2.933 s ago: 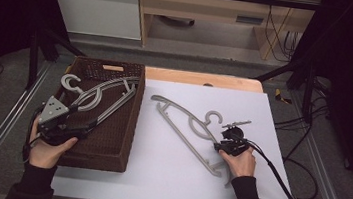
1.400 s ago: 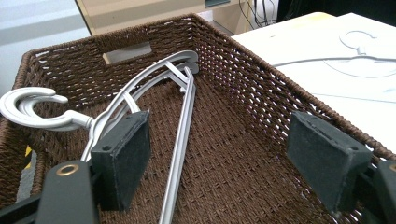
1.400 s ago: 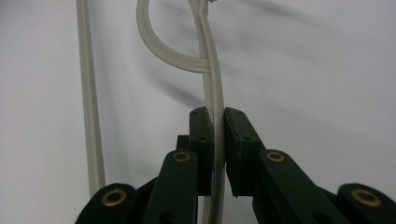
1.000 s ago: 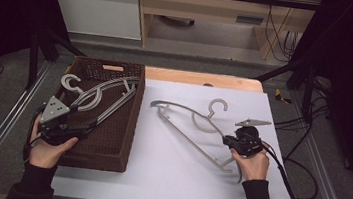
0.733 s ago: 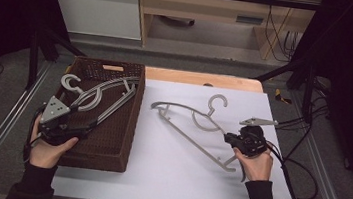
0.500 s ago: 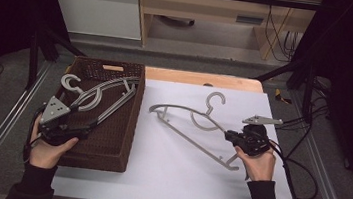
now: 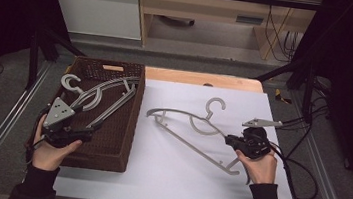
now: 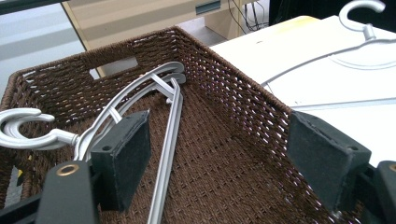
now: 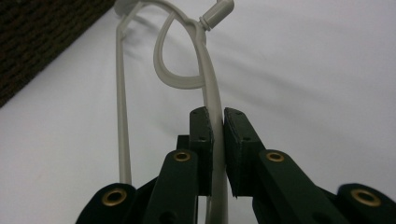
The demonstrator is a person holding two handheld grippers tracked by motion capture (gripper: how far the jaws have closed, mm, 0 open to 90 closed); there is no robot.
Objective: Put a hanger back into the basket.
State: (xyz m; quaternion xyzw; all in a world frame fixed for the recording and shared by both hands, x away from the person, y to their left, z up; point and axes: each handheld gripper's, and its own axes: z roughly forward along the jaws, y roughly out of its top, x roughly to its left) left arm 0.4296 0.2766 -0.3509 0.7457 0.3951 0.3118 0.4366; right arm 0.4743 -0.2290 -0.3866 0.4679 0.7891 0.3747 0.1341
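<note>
Basket (image 7: 114,143) on table's (image 7: 169,189) left part, 2 hangers (image 7: 101,98) in it, hooks twd far-left corner. Left gripper (image 8: 219,154) over basket's near end, hangers just ahead & left of its jaws. Third hanger (image 7: 186,131) flat on table, right of basket, well apart from left gripper; its near-right arm betw right gripper's (image 9: 218,140) pads, hook beyond it.

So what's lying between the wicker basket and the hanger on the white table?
Nothing: in the high view, bare white table separates the basket from the hanger.
</note>
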